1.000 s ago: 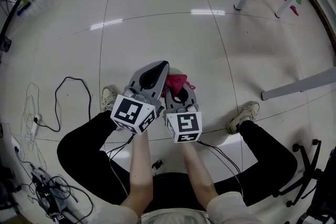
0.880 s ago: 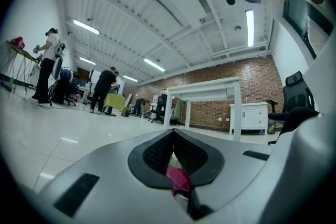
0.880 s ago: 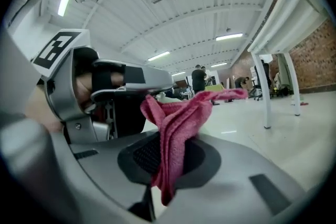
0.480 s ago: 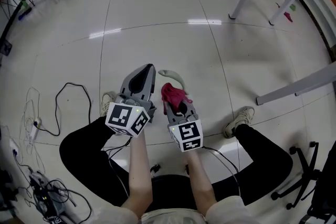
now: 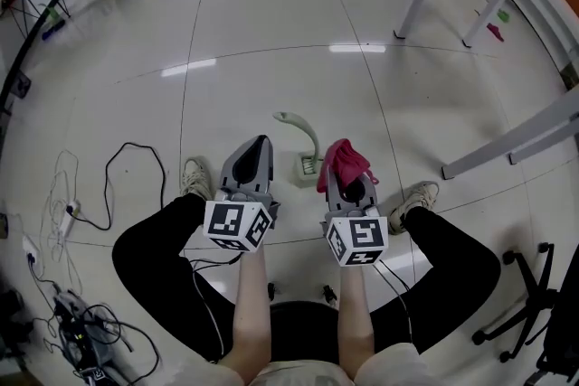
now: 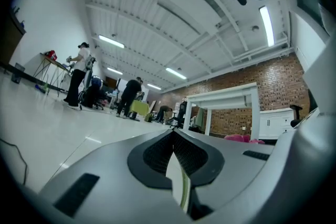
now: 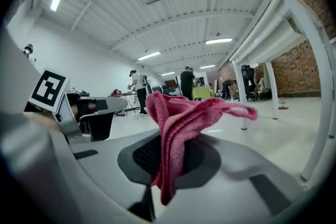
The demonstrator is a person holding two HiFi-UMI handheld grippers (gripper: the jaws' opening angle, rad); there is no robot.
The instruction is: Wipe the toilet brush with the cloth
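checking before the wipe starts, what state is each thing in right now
left tool, shut, nothing held
right tool, shut on the pink cloth
pink cloth, bunched, sticking up out of the right tool
toilet brush, on the floor between the two tools, held by neither

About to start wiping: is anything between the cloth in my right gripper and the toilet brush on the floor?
Nothing visible does. The toilet brush lies on the floor just left of the cloth, with only bare floor between them.
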